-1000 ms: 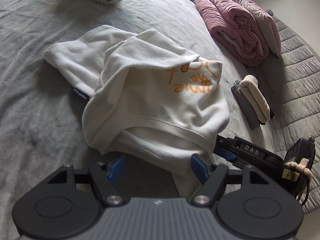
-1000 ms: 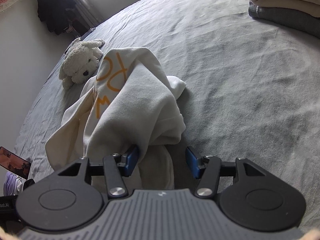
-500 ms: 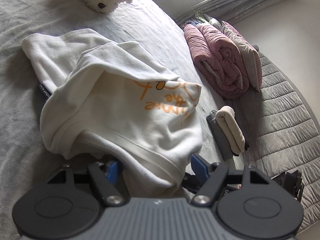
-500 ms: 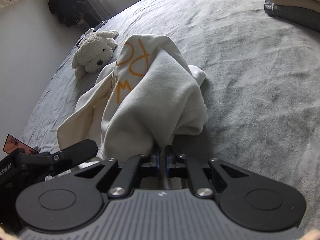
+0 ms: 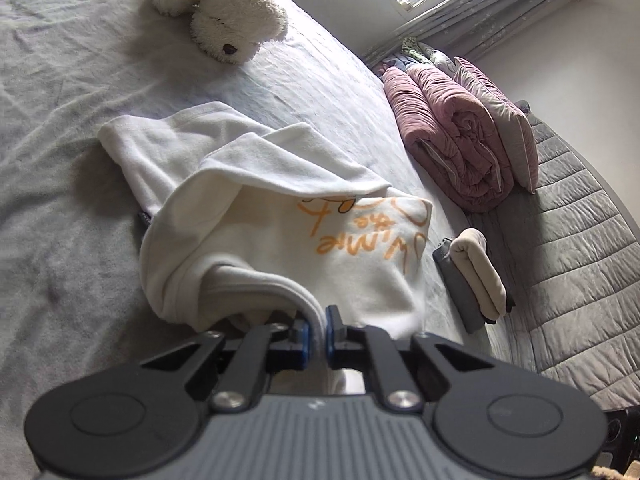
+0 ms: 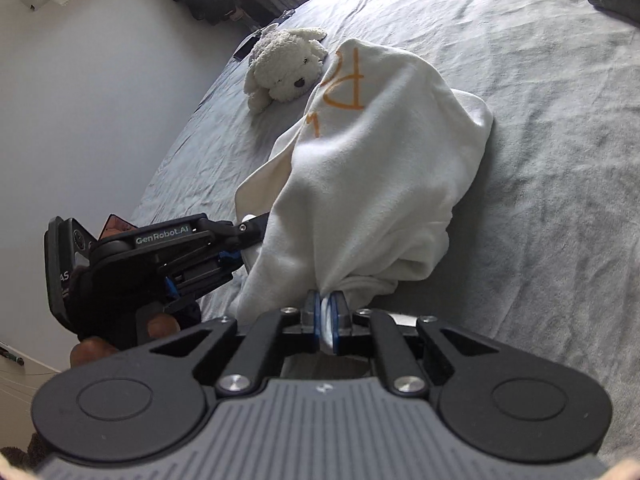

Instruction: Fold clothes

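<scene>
Nearest the lens in the left wrist view, the left gripper (image 5: 316,334) has its blue pads drawn almost together on the ribbed hem of the white sweatshirt (image 5: 256,216); a fold of cloth fills the slit between them, so it is clamped on fabric. In the right wrist view the right gripper (image 6: 327,320) is likewise pinched tight on a bunched edge of the same garment, with white cloth squeezed between its pads; the left gripper appears there at the left, a hand (image 6: 120,332) wrapped round its handle, its tips buried in the cloth. Progress, as a judgement: the sweatshirt is not folded. It sits in a rumpled heap on the grey bedspread (image 5: 60,240), orange lettering twisted across the top, layers doubled over one another, near edge raised by both grips. That fits a garment being taken up by its hem for spreading or turning; smoothing flat and every fold look to remain for this piece. Further off to the right, a beige and a grey item (image 5: 476,276) lie neatly folded and stacked, so part of the laundry already lies as wanted. Beyond, a plush dog (image 5: 224,8) and rolled pink bedding (image 5: 452,140).
</scene>
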`<action>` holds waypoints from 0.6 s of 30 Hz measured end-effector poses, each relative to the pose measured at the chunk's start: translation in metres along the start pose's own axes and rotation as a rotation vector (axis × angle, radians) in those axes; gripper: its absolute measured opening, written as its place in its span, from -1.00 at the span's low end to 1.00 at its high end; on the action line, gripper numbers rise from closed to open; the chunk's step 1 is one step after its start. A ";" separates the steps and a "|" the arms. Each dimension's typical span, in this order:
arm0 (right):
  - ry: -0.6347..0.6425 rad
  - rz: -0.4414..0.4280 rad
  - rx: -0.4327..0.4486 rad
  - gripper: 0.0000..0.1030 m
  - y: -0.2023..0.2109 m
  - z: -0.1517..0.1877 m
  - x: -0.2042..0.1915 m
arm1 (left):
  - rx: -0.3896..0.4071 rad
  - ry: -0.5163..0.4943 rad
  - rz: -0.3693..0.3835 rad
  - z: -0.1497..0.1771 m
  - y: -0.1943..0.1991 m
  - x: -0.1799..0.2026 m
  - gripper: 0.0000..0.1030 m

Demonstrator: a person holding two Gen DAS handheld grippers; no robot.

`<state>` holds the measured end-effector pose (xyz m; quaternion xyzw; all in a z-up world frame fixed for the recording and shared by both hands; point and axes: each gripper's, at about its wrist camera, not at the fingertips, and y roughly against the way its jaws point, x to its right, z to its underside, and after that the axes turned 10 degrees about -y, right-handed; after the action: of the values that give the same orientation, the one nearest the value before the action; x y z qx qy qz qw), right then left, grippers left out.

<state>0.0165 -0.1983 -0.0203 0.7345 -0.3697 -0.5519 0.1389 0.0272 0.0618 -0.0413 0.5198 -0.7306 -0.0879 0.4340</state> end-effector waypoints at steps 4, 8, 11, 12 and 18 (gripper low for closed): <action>0.036 -0.062 -0.038 -0.82 0.006 0.008 -0.014 | 0.054 -0.093 -0.056 -0.009 0.019 0.004 -0.87; 0.090 -0.120 -0.089 -0.82 0.004 0.020 -0.034 | 0.090 -0.122 -0.100 -0.018 0.034 -0.003 -0.87; 0.107 -0.165 -0.146 -0.84 -0.003 0.029 -0.044 | 0.108 -0.134 -0.137 -0.024 0.045 -0.010 -0.87; 0.107 -0.192 -0.181 -0.83 -0.007 0.033 -0.048 | 0.115 -0.141 -0.152 -0.026 0.049 -0.012 -0.87; 0.219 -0.186 -0.239 -0.82 -0.026 0.050 -0.079 | 0.107 -0.150 -0.225 -0.030 0.062 -0.031 -0.87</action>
<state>-0.0282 -0.1150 0.0021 0.7995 -0.2147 -0.5191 0.2127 0.0098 0.1248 -0.0038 0.6128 -0.7017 -0.1353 0.3374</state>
